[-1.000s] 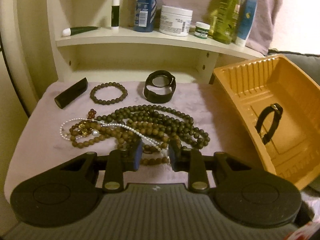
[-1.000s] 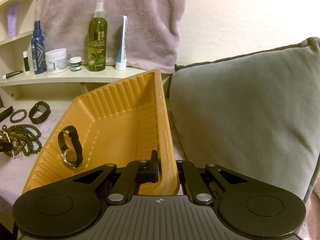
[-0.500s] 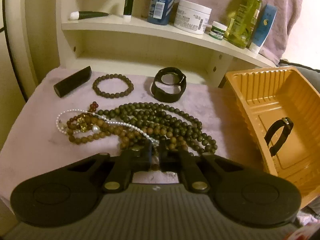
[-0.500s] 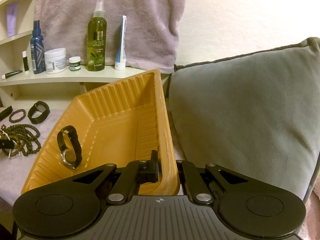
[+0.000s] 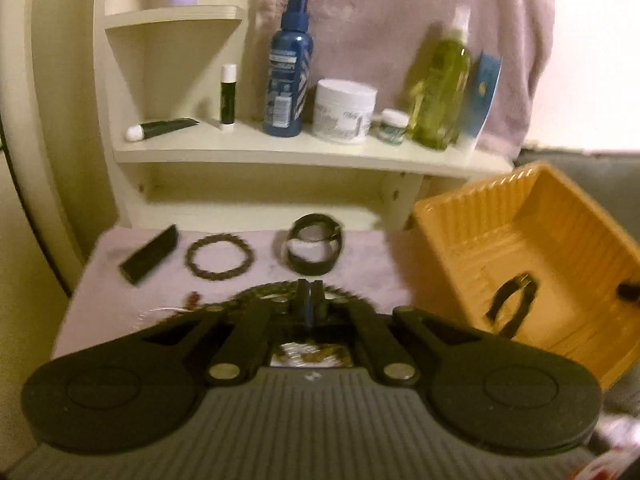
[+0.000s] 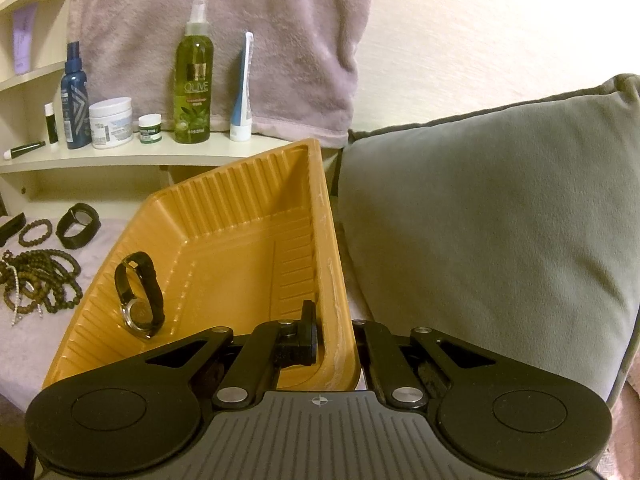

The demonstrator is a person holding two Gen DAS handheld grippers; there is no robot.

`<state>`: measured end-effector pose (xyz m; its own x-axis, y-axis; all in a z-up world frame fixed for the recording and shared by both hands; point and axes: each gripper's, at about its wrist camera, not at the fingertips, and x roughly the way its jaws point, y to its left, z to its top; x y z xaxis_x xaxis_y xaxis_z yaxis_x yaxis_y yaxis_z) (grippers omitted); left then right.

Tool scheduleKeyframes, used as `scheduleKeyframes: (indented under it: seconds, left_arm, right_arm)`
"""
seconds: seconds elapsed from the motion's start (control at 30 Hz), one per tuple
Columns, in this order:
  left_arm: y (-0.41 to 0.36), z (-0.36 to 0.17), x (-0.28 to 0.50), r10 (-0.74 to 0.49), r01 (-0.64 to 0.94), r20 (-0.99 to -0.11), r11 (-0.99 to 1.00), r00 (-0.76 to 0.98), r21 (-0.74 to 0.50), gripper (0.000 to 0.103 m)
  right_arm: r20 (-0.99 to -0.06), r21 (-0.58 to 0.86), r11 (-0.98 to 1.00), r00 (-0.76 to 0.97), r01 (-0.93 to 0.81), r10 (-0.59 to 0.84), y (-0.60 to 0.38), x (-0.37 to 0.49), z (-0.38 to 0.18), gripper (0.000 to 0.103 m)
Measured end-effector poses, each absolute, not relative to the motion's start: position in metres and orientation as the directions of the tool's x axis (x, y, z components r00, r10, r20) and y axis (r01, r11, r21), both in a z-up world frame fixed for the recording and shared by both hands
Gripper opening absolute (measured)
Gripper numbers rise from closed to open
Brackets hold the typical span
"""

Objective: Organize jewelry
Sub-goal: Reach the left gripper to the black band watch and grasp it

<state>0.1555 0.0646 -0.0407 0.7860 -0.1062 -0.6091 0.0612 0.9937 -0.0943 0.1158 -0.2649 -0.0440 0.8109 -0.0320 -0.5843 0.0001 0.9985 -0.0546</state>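
Observation:
My left gripper (image 5: 308,292) is shut in the tangle of bead necklaces (image 5: 264,294), with dark beads bunched round its tips. Pearl and brown strands show under it, but blur hides the exact strand. In the right wrist view the necklaces (image 6: 44,280) lie at the left with the pearl strand pulled upward. My right gripper (image 6: 332,336) is shut on the near side wall of the tilted orange tray (image 6: 240,240), one finger inside. A black-strapped watch (image 6: 138,296) leans inside the tray (image 5: 520,232). On the mauve cloth lie a bead bracelet (image 5: 219,255), a black wristband (image 5: 315,244) and a black tube (image 5: 149,254).
A cream shelf (image 5: 280,156) just behind the cloth carries a blue spray bottle (image 5: 289,68), a white jar (image 5: 345,110), a green bottle (image 5: 440,88) and small tubes. A grey cushion (image 6: 500,220) presses against the tray's right side. A pink towel (image 6: 240,20) hangs behind.
The left gripper's fingers closed in the necklace pile, then rose with the view tipping up toward the shelf. The right gripper and the tray stayed put.

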Motion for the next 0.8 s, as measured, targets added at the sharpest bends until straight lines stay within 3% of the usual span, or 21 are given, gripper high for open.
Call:
scheduleKeyframes:
  seconds: [0.13, 0.33, 0.4, 0.57, 0.8]
  left_arm:
    - [0.077, -0.057, 0.162, -0.064, 0.052, -0.651, 0.998, 0.757, -0.037, 0.002]
    - [0.08, -0.066, 0.198, -0.06, 0.081, -0.658, 0.997, 0.751, 0.003, 0.02]
    - [0.075, -0.068, 0.211, -0.05, 0.086, -0.653, 0.996, 0.756, 0.023, 0.042]
    - [0.06, -0.077, 0.245, -0.092, 0.129, -0.647, 0.992, 0.757, 0.01, 0.069]
    - [0.051, -0.086, 0.277, -0.123, 0.157, -0.643, 0.988, 0.756, -0.005, 0.073]
  right_arm:
    - [-0.586, -0.054, 0.999, 0.81, -0.002, -0.03, -0.265, 0.116, -0.044, 0.005]
    - [-0.583, -0.048, 0.999, 0.812, 0.003, -0.031, -0.266, 0.117, -0.044, 0.005]
    - [-0.583, -0.045, 0.999, 0.812, 0.003, -0.029, -0.266, 0.116, -0.045, 0.005]
    - [-0.588, -0.044, 0.999, 0.808, 0.009, -0.033, -0.267, 0.116, -0.047, 0.005]
    - [-0.596, -0.052, 0.999, 0.802, 0.013, -0.041, -0.265, 0.118, -0.048, 0.005]
